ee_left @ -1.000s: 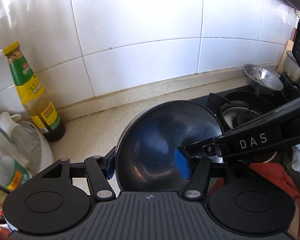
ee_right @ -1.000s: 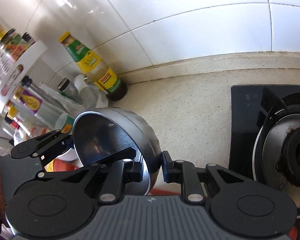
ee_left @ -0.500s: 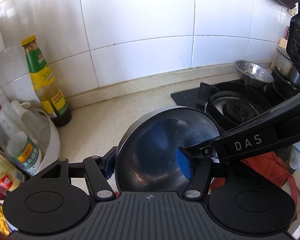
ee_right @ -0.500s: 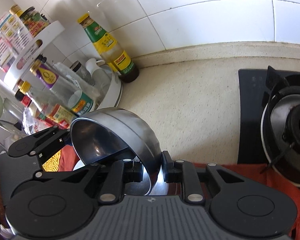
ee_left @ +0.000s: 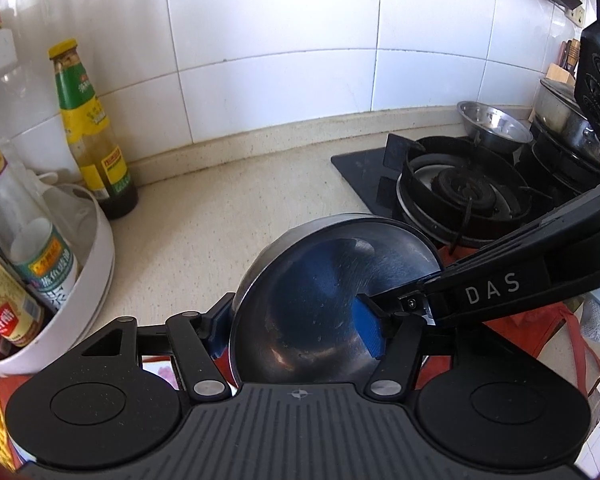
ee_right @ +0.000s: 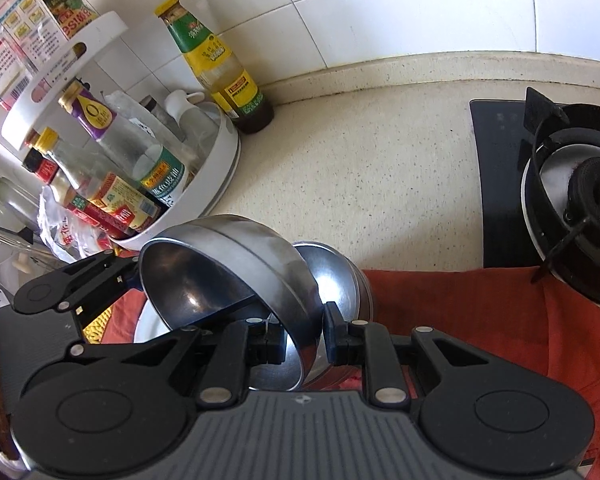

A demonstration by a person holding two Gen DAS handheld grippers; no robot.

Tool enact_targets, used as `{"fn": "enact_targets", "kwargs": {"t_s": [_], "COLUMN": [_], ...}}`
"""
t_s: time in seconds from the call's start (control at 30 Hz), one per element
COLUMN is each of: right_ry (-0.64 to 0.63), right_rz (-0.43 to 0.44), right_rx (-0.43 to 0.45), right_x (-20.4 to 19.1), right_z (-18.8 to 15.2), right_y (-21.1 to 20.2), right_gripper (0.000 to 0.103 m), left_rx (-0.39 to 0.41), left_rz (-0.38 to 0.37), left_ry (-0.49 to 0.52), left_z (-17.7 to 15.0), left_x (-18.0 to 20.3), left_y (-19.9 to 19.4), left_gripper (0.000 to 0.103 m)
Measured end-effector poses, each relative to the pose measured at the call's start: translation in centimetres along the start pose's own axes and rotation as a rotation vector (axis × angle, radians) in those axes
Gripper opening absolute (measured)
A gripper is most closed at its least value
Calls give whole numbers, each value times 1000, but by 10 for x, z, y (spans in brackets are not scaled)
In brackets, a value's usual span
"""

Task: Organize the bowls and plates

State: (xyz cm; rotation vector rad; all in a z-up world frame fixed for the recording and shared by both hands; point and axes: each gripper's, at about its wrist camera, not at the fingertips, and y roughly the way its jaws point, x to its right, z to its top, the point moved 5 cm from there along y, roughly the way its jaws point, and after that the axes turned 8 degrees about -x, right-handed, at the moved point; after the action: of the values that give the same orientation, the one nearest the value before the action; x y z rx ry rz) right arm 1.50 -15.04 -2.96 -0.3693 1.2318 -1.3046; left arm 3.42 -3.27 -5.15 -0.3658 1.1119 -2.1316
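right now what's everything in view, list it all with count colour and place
held bowl: 1, steel, tilted, gripped at both rims
second bowl: 1, steel, on the red cloth behind the held bowl
far bowl: 1, steel, behind the stove
red cloth: 1, counter front
plate: 1, white, under the held bowl
sauce bottle: 1, green-yellow label, by the wall
rack: 1, white, full of bottles, left
stove: 1, black, right
pot: 1, steel, far right
left gripper: shut on held bowl
right gripper: shut on held bowl
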Motion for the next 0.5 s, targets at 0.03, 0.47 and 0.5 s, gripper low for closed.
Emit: {"fn": "enact_targets", "kwargs": {"t_s": [0.03,0.47,0.5], "right_ry": [3,-8,-17], "right_rz": [-4,-88,-95], "right_rx": [-4,7,12], "right_x": [-1,-1,-1], "right_z": [0,8,9], "right_y": [2,19,18], "right_gripper": [22,23,23], "left_rx": [-6,-27,-24], "left_rz": [-1,7,7], "left_ry": [-2,-40,-43], "left_z": [-1,-4,-4], "left_x": [-1,-17,-19], "left_y": [1,14,13], "left_gripper": [68,68,68]}}
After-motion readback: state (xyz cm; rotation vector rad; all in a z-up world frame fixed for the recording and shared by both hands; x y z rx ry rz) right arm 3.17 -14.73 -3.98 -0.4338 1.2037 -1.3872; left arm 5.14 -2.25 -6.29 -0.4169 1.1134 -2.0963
